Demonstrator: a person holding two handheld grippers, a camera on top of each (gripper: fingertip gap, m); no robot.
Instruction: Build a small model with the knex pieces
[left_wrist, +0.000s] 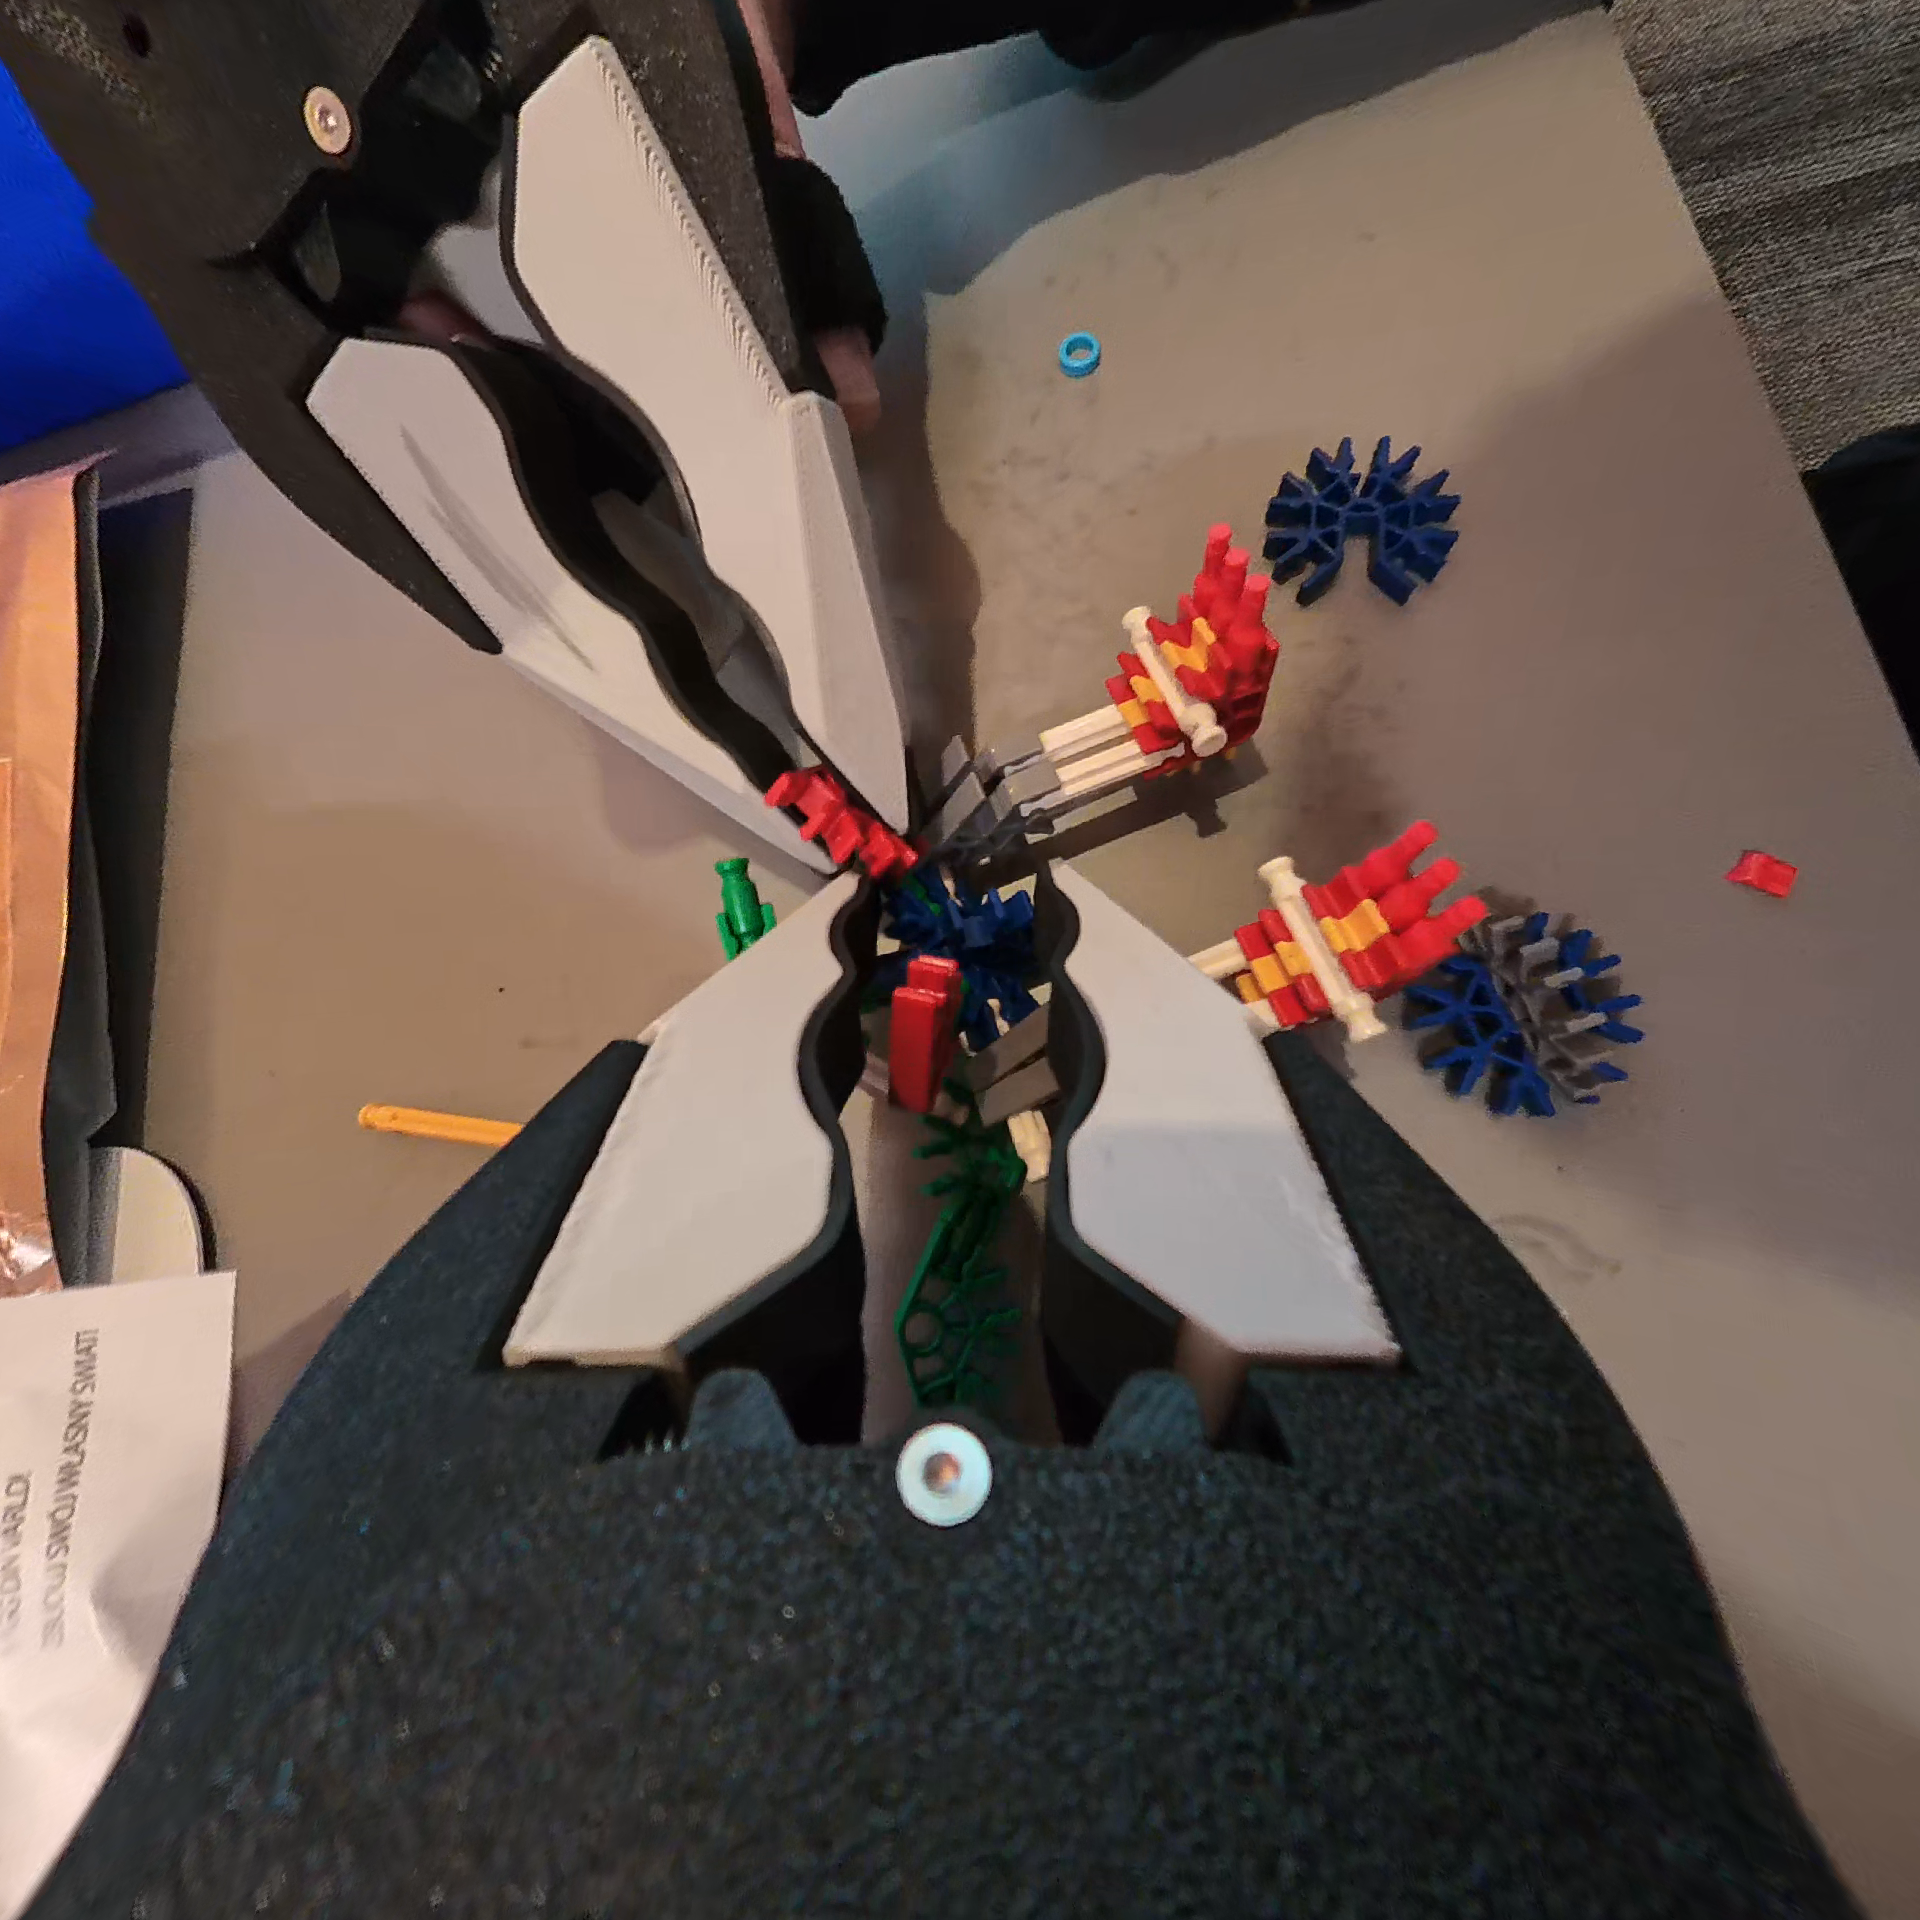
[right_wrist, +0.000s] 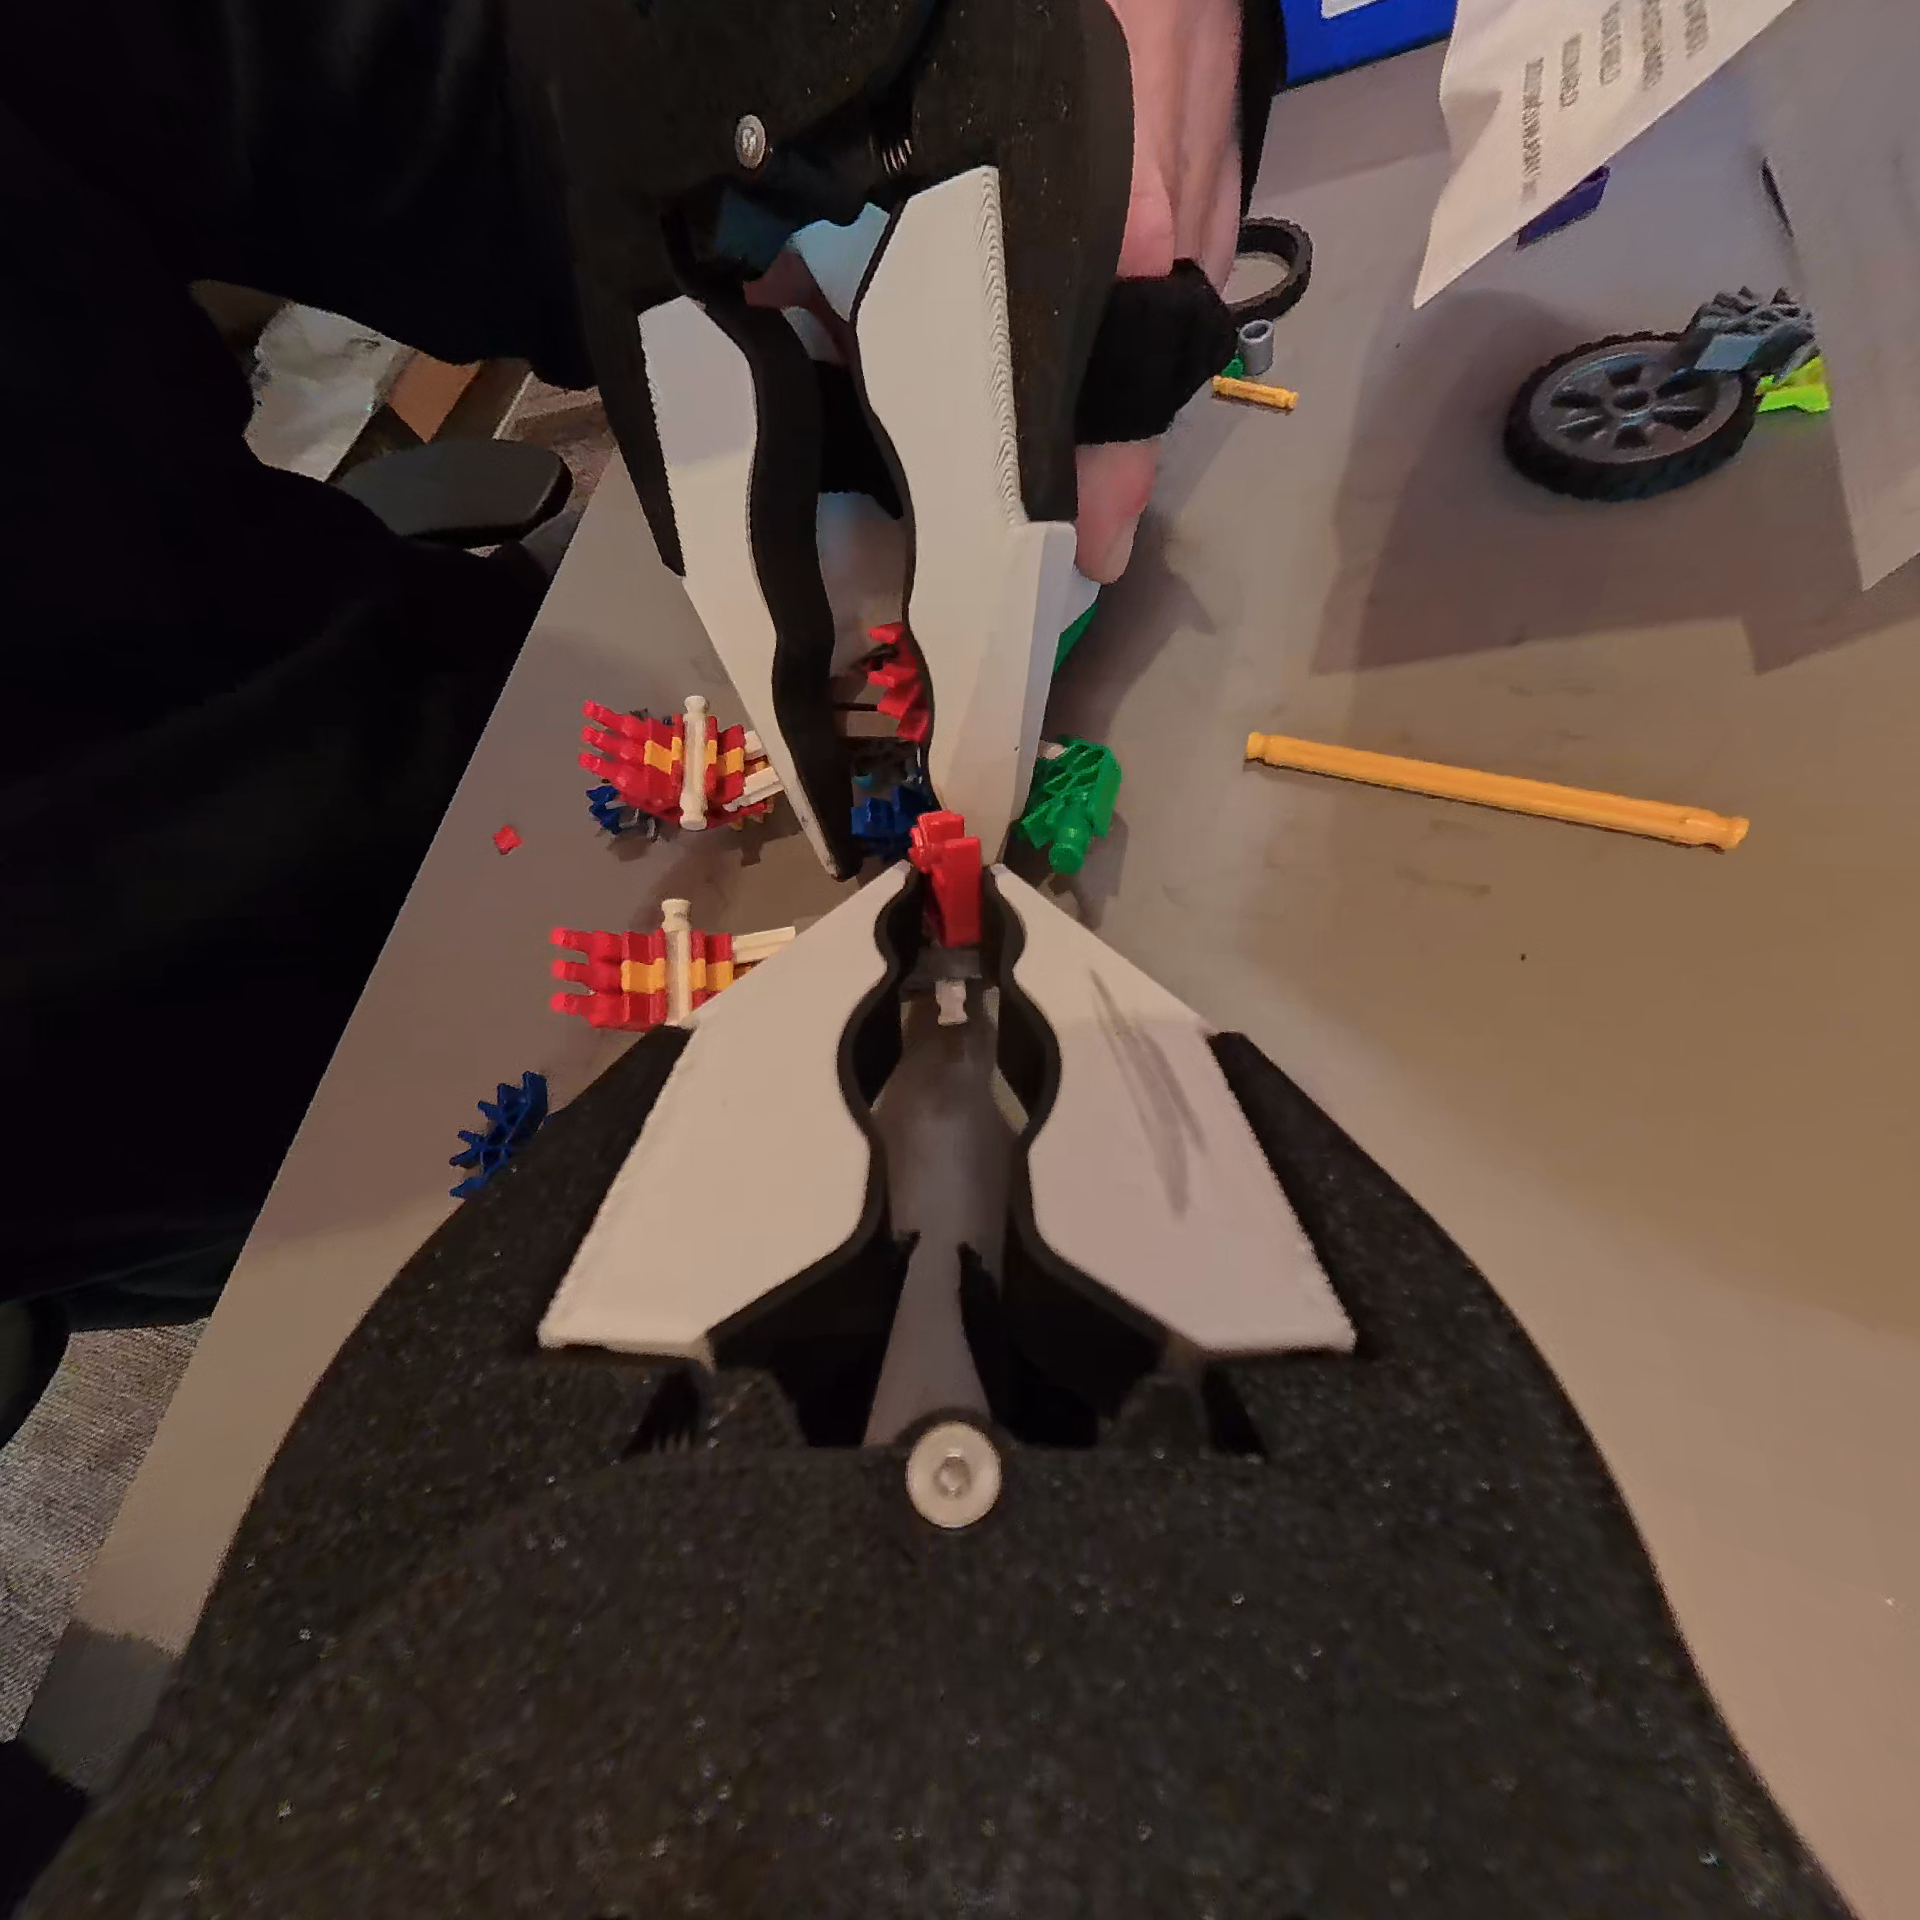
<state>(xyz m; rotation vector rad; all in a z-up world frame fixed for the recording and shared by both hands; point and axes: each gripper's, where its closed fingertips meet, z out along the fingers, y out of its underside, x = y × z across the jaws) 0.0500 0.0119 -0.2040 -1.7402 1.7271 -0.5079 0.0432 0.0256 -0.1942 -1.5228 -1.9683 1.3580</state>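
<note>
A: Left wrist view. The left gripper (left_wrist: 951, 914) fills the lower half of the frame, its jaws narrow around a cluster of toy building pieces (left_wrist: 961, 977): blue toothed connectors, a red piece, grey blocks and a green lattice part running down between the fingers. The right gripper (left_wrist: 883, 831) enters from the upper left, its tips pinching a red connector (left_wrist: 836, 821) just beside that cluster.

B: Right wrist view. Here the right gripper (right_wrist: 951, 883) is lowest in the frame, closed on the red connector (right_wrist: 948, 883); a small white peg (right_wrist: 951, 1003) shows behind it. The left gripper (right_wrist: 914, 821) hangs down from the top, held by a hand (right_wrist: 1153, 343) in a black fingerless glove.

A: Count, left view: two red, yellow and white bundles (left_wrist: 1195, 675) at centre right, two loose blue toothed wheels (left_wrist: 1361, 520), one blue ring (left_wrist: 1081, 355), one small red chip (left_wrist: 1763, 873), one yellow rod (left_wrist: 436, 1122) partly covered by the gripper body.

B: Only the right view shows the yellow rod (right_wrist: 1496, 790) whole, a spoked wheel (right_wrist: 1626, 416) at upper right, a black tyre (right_wrist: 1273, 270), a short yellow peg (right_wrist: 1254, 393) and a bright green connector (right_wrist: 1070, 795). A printed sheet (right_wrist: 1558, 114) lies at the top edge.

A: Hard to make out: how the clustered pieces join, since the fingers hide the joints. The grey table (left_wrist: 1351, 1299) is cut off at the right.
</note>
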